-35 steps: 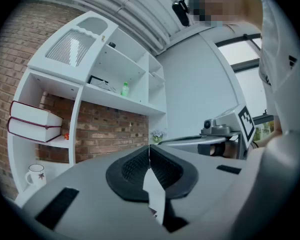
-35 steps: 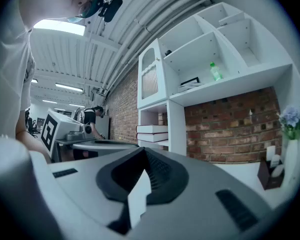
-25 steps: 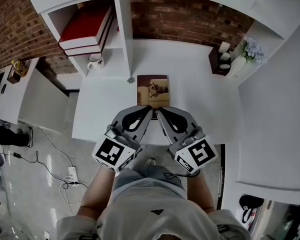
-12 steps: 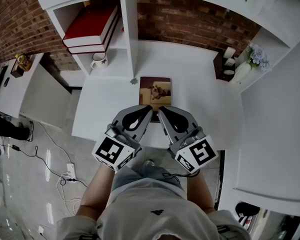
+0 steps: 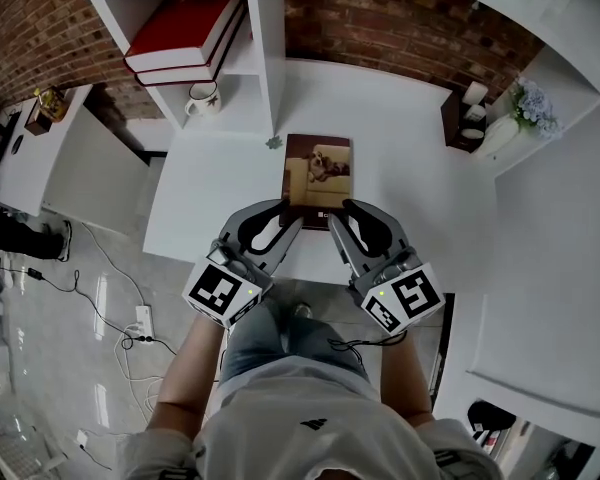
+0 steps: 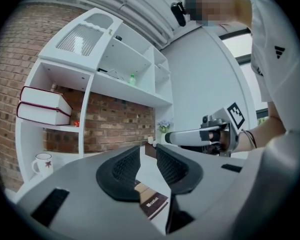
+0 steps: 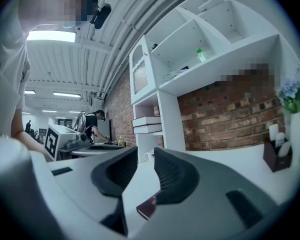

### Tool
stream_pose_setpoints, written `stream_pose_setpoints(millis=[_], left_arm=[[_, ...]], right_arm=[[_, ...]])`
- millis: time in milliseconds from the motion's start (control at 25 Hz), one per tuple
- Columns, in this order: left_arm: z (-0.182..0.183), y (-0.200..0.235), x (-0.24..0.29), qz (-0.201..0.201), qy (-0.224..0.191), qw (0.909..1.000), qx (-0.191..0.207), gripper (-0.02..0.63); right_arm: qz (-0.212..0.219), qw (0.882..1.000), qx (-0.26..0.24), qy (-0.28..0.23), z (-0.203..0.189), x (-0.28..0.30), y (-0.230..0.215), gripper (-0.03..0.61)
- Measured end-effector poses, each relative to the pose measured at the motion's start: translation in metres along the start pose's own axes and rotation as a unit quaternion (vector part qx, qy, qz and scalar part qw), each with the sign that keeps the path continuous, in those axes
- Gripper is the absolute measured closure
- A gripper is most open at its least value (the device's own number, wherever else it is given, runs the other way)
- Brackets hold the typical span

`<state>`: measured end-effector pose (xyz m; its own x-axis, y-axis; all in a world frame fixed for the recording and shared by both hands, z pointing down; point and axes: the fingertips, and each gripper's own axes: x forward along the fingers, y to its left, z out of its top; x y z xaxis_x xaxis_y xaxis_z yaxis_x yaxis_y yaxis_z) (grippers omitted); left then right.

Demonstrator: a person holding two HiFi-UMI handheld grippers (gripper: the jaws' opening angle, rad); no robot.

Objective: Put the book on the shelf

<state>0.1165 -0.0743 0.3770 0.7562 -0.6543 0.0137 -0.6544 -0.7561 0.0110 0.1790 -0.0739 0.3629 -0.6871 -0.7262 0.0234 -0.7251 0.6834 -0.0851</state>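
A thin brown book with a dog pictured on its cover (image 5: 318,173) is laid flat on the white worktop (image 5: 200,198), well apart from the white shelf unit (image 5: 265,48). The left tongs (image 5: 288,218) and right tongs (image 5: 342,214) are held level at its near corners, apparently for a two-sided lift. Both have just been opening, with nothing pinched. Its small white logo cannot be read.

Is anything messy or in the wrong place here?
Nothing is spilled or broken. Only the book looks out of place: it lies flat on the white desk, while the two red books sit stacked on the shelf.
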Motion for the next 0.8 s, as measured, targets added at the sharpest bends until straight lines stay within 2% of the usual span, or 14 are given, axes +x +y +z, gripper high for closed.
stream_pose_setpoints(millis=[120, 320, 400, 520, 800], left_arm=[[-0.015, 0.002, 0.0, 0.004, 0.009, 0.9999, 0.003, 0.504], [-0.041, 0.005, 0.004, -0.004, 0.029, 0.9993, -0.022, 0.463], [-0.054, 0.006, 0.006, -0.007, 0.043, 0.9989, -0.02, 0.447], [-0.076, 0.009, 0.007, -0.005, 0.074, 0.9972, -0.015, 0.438], [-0.11, 0.014, 0.006, 0.002, 0.106, 0.9942, -0.022, 0.414]], right_arm=[[0.001, 1.0, 0.001, 0.004, -0.012, -0.005, -0.004, 0.471], [0.0, 1.0, -0.012, 0.021, -0.034, -0.013, -0.011, 0.448], [-0.001, 0.999, -0.012, 0.033, -0.046, -0.016, -0.015, 0.445], [-0.002, 0.999, -0.005, 0.049, -0.066, -0.019, -0.023, 0.442], [-0.003, 0.996, 0.013, 0.091, -0.113, -0.023, -0.034, 0.411]])
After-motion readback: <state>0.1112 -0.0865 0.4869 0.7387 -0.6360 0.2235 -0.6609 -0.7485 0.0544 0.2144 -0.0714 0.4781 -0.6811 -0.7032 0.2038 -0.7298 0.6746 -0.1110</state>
